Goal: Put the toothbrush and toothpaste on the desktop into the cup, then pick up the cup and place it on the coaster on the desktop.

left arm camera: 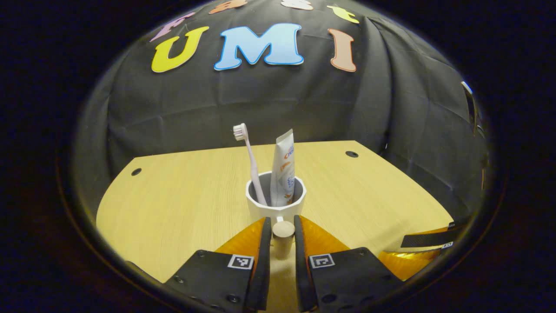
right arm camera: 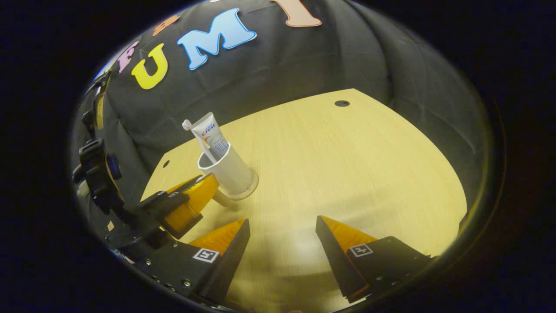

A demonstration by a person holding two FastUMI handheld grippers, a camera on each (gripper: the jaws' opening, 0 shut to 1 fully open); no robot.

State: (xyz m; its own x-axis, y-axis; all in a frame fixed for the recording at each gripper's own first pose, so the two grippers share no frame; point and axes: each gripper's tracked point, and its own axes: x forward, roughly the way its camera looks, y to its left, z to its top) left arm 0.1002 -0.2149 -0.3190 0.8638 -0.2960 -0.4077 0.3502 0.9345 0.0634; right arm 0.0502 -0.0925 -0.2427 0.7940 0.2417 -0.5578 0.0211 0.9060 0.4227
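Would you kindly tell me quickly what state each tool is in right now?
Left tool: closed on the handle of the cup.
Right tool: open, holding nothing.

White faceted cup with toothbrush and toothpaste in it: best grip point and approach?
Probably the white cup's stubby round handle: it juts sideways toward the left gripper, whose fingers already flank it. Come in level from that side; the toothbrush and toothpaste tube block the rim.

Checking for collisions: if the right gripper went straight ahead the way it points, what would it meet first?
Probably nothing: bare desktop lies ahead of the open right gripper; the cup sits off to its left, though depth is unclear.
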